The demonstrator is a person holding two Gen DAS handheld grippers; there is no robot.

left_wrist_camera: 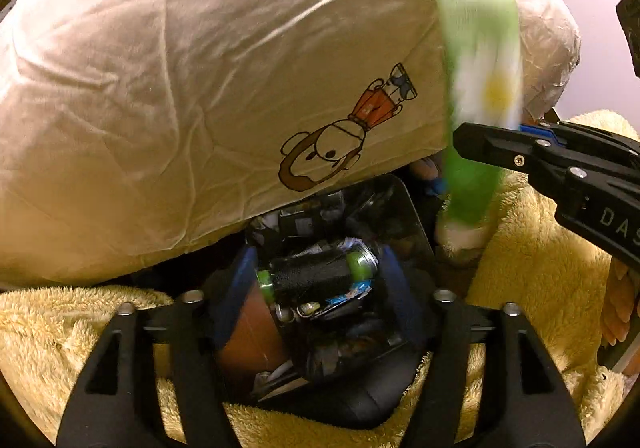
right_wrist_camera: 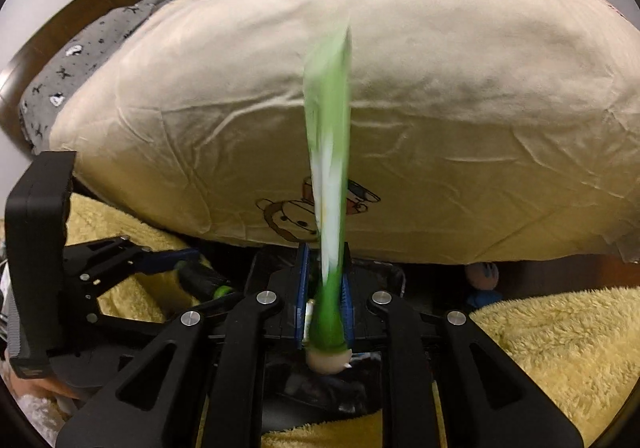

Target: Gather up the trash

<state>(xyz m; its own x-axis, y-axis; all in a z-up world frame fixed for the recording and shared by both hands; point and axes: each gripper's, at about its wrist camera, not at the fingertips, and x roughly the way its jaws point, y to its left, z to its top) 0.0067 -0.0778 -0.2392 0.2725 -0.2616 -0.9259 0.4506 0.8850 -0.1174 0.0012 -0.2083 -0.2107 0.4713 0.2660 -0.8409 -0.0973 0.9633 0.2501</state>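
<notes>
A black can with green ends (left_wrist_camera: pixel 316 276) lies crosswise between the blue pads of my left gripper (left_wrist_camera: pixel 316 268), which is open with a thin gap at each end of the can. Right below it is the black trash bin (left_wrist_camera: pixel 404 208), filled with crumpled wrappers and other cans. My right gripper (right_wrist_camera: pixel 325 260) is shut on a green tube with a daisy print (right_wrist_camera: pixel 328 152), its pale cap (right_wrist_camera: pixel 328 362) hanging over the bin. In the left wrist view the same tube (left_wrist_camera: pixel 480 68) is blurred, and it sticks up from the right gripper (left_wrist_camera: pixel 468 140).
A large cream pillow with a cartoon monkey (left_wrist_camera: pixel 200 88) overhangs the far side of the bin. A fluffy yellow blanket (left_wrist_camera: pixel 540 248) surrounds the bin near and right. A person's fingers (left_wrist_camera: pixel 620 308) show at the right edge. Grey patterned bedding (right_wrist_camera: pixel 80 60) lies behind the pillow.
</notes>
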